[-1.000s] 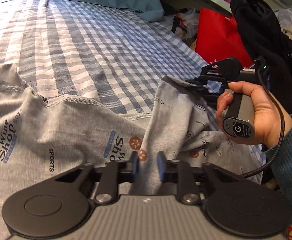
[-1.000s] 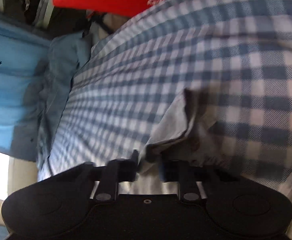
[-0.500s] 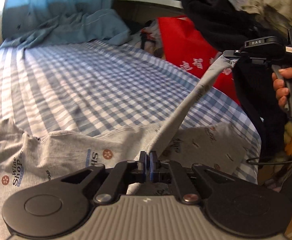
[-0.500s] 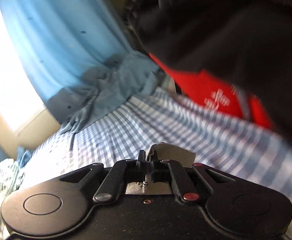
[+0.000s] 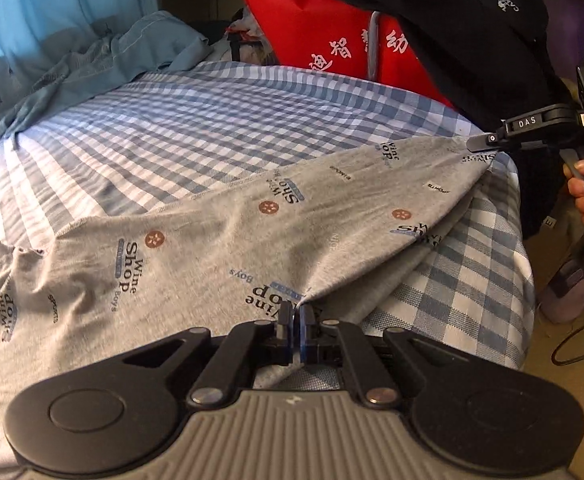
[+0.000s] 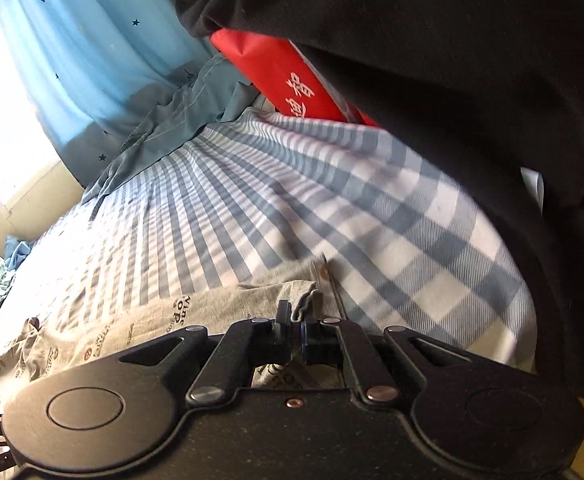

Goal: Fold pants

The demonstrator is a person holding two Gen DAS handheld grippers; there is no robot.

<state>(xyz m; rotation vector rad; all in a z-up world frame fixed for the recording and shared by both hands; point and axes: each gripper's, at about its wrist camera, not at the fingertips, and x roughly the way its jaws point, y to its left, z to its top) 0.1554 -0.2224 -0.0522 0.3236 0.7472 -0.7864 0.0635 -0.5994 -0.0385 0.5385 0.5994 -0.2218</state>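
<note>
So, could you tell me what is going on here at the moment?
A person is folding grey printed pants on a bed with a blue checked sheet, holding a pair of tongs in each hand. The left tongs are shut on the fabric's near edge; the right tongs pinch a far corner at the bed's edge. The cloth is stretched between them, lifted slightly off the sheet.

Blown-out window glare, fisheye-warped edges

Right tongs (image 6: 296,326) pinch the grey pants' (image 6: 219,308) edge (printed fabric) over checked sheet (image 6: 332,200).
</note>
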